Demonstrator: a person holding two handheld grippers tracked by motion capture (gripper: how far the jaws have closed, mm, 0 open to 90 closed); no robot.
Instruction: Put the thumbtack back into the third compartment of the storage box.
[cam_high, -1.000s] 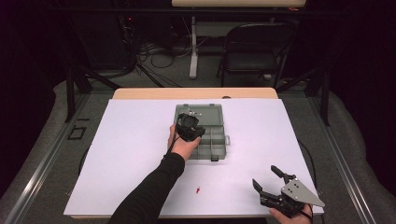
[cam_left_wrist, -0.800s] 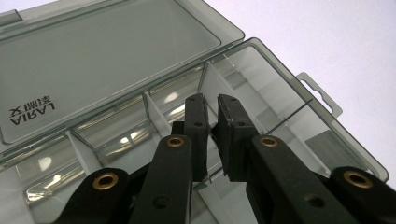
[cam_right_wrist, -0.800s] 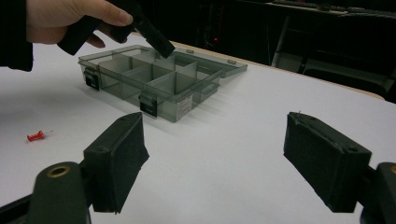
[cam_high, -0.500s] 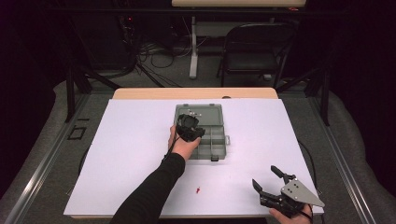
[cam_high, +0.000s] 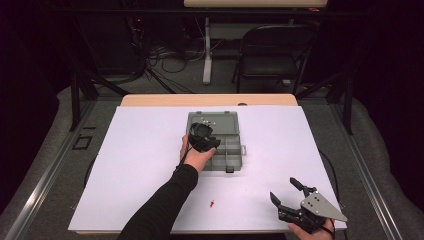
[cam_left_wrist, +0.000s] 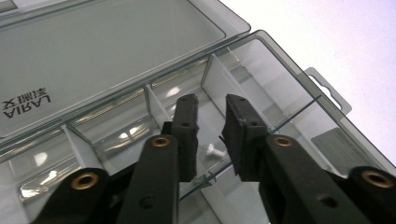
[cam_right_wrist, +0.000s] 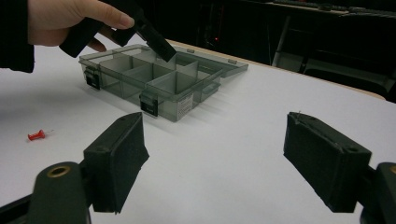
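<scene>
A white-covered counter (cam_high: 150, 165) carries a clear grey compartment organiser box (cam_high: 227, 147), near the centre, its lid (cam_high: 215, 121) folded flat open toward twelve o'clock.

The left gripper (cam_left_wrist: 210, 123) hangs over the open box, tips dipped into a middle compartment. Its jaws are slightly apart, a narrow gap between them, and they pinch nothing. Seen in that gap, a small white pushpin (cam_left_wrist: 215, 150) lies on the compartment floor, just short of the tips.

The right gripper (cam_high: 290, 196) rests at about five o'clock near the counter's front edge, well apart from the box, jaws spread wide and empty.

A red pushpin (cam_high: 212, 203) lies loose on the counter at about six o'clock, between the box and the front edge.

Risks, judged from this position:
- The white pin is small and lies flat, so jaws closing from above could nudge it aside or flick it into a neighbouring compartment.
- The thin dividers sit close beside both jaws; a sideways move could catch one and drag the light box across the counter.
- The right gripper is too far away to brace the box.
- The red pin near the edge could be swept off by a sleeve or a trailing cable.
</scene>
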